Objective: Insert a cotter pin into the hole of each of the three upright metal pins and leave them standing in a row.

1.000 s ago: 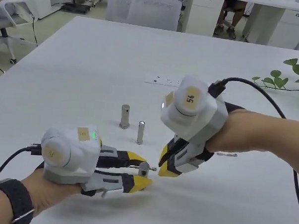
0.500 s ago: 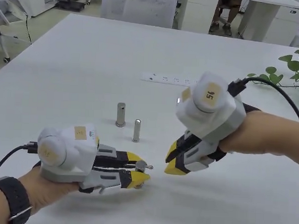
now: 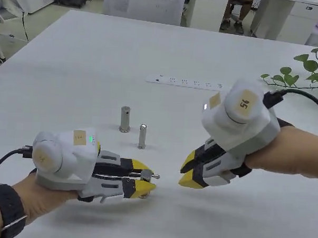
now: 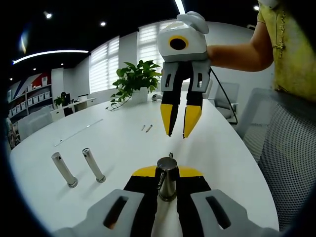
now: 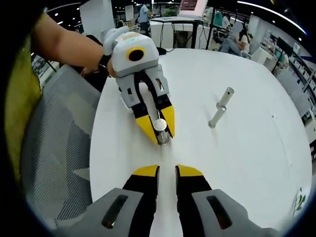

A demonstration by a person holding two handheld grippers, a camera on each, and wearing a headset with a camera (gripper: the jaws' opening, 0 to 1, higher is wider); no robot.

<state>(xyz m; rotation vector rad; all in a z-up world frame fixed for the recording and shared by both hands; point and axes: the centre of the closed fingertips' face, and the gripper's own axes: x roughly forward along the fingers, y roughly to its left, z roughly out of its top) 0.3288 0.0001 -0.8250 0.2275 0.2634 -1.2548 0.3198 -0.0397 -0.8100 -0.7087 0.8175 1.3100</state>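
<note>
The white desk [image 3: 88, 58] carries everything, with a leafy plant [image 3: 308, 70] at its far right edge and a white power strip [image 3: 188, 82] lying flat beyond the work. The left gripper [image 3: 146, 179] lies low over the desk near the person, its jaws clamped on one metal pin [image 4: 168, 180], which stands upright between the yellow tips. A thin cotter pin [image 3: 154, 176] sticks out sideways from that pin's upper end, toward the right gripper [image 3: 187, 171]. The right gripper hovers just beside it, apart from it, with its jaws a little apart and nothing between them (its own view shows the narrow gap plainly). Two more metal pins [image 3: 125, 119] [image 3: 142, 135] stand upright near each other farther back. Two spare cotter pins [image 4: 146, 128] lie on the desk behind the right gripper.
</note>
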